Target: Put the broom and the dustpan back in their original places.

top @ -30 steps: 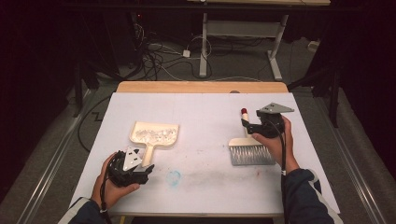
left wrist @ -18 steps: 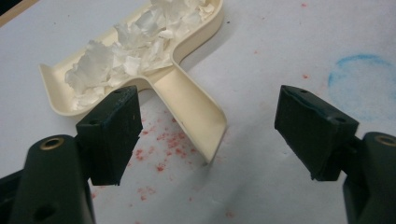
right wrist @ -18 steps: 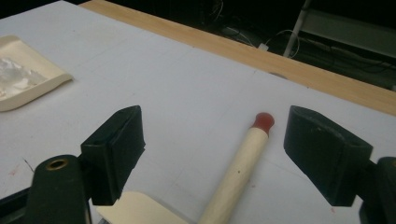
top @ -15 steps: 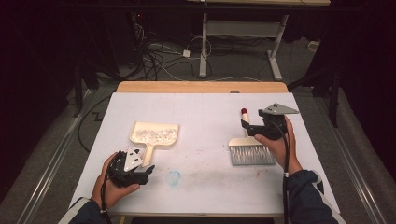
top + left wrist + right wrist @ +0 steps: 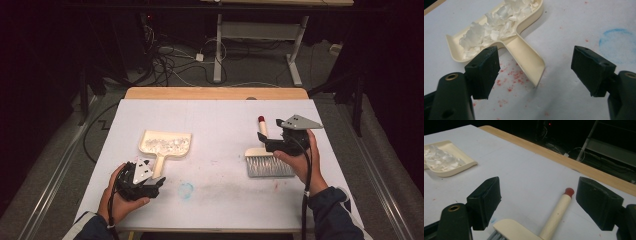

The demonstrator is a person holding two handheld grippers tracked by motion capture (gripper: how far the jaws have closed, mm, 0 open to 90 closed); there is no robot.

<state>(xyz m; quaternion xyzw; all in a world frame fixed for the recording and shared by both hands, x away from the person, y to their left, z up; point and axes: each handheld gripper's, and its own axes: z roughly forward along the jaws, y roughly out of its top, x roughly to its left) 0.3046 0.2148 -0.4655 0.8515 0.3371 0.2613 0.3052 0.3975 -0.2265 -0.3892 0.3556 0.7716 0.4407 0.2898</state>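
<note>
A cream dustpan (image 5: 165, 143) holding white paper scraps (image 5: 496, 30) lies left of the table's middle, its handle pointing toward the person. My left gripper (image 5: 156, 182) rests just behind that handle and stands open (image 5: 536, 62), with the handle's end (image 5: 534, 67) lying in front of the gap, untouched. A cream hand brush (image 5: 267, 162) with grey bristles and a red-tipped handle (image 5: 557, 215) lies at the right. My right gripper (image 5: 263, 141) hovers over the brush; its jaws (image 5: 537, 195) have just been opening, with the handle lying below the gap, free of the pads.
The white table top (image 5: 220, 120) has a wooden far edge (image 5: 215, 93). A blue smudge (image 5: 186, 190) and red specks (image 5: 509, 82) mark the surface near the left hand. Beyond the table are cables and desk legs on a dark floor.
The right gripper has drifted slightly right and up from the brush handle, and its jaws stand wider. The left hand, dustpan and brush have stayed put.
</note>
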